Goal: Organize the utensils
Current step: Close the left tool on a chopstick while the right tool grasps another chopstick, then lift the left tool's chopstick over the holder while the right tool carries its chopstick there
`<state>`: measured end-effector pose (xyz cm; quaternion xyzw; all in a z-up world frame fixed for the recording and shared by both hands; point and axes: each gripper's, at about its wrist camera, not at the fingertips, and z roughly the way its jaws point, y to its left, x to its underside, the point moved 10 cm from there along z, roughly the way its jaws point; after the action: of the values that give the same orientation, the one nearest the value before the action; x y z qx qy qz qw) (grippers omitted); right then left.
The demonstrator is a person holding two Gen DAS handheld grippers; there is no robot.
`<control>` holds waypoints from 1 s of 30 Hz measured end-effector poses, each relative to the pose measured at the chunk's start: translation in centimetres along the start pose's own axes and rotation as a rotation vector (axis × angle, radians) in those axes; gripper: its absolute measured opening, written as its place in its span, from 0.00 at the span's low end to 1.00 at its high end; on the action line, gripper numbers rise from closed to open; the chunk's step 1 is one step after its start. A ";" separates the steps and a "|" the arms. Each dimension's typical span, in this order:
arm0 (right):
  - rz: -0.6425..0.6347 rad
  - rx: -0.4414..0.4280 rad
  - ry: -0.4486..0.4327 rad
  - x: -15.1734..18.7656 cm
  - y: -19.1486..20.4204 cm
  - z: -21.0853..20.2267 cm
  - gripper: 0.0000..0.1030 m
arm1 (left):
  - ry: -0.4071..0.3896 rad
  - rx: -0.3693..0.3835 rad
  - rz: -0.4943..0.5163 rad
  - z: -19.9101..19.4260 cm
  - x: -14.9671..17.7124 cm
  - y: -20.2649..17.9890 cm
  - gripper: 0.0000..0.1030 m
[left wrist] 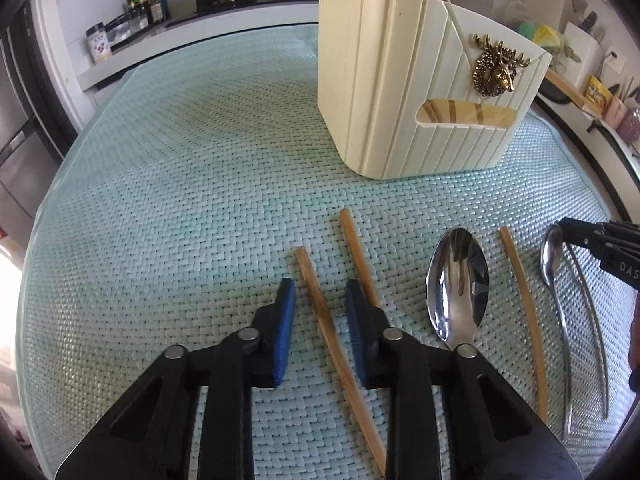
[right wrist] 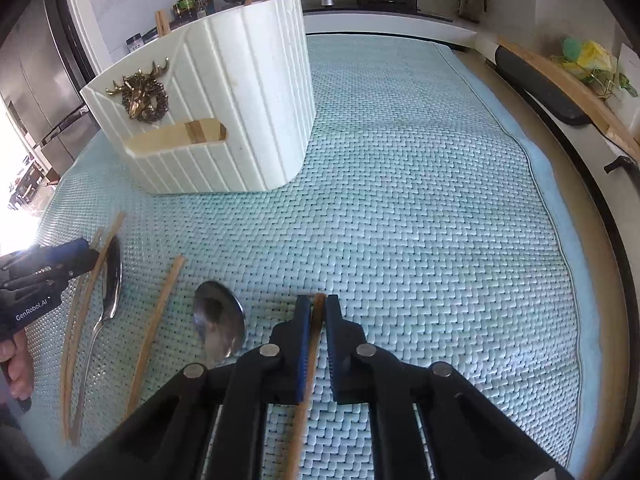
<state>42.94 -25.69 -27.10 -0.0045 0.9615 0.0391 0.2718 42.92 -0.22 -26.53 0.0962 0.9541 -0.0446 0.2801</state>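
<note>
Right gripper [right wrist: 318, 300] pressed together on a bamboo chopstick [right wrist: 303, 416] – pads pinching it near its far tip, shaft running back beneath the jaws onto the woven mat [right wrist: 420, 220]. Small spoon [right wrist: 218, 324] just to its left. Left gripper [left wrist: 320, 284] spread, straddling a second chopstick [left wrist: 326, 332] without touching it – large spoon [left wrist: 458, 280] just to its right. White ribbed holder [left wrist: 400, 92] upright, well ahead of both.
</note>
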 end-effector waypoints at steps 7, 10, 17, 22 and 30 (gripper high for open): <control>0.068 -0.106 -0.085 -0.7 0.5 -3.2 0.06 | -0.043 0.022 -0.034 -1.8 -0.7 0.4 0.05; 0.062 -0.140 -0.146 -1.2 1.2 -6.5 0.06 | -0.091 0.044 -0.051 -4.4 -1.3 0.4 0.04; 0.016 -0.204 -0.297 -1.5 2.9 -15.1 0.06 | -0.233 0.122 -0.048 -13.2 -2.4 -0.5 0.04; -0.022 -0.223 -0.404 -0.9 4.1 -20.7 0.06 | -0.323 0.161 -0.030 -18.6 -2.1 -0.9 0.04; -0.060 -0.218 -0.560 -0.4 5.5 -26.6 0.06 | -0.443 0.216 -0.039 -23.9 -2.6 -1.5 0.04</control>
<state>29.20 -22.32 -3.89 -0.0510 0.8387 0.1336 0.5254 32.21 1.25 -5.02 0.0951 0.8608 -0.1715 0.4696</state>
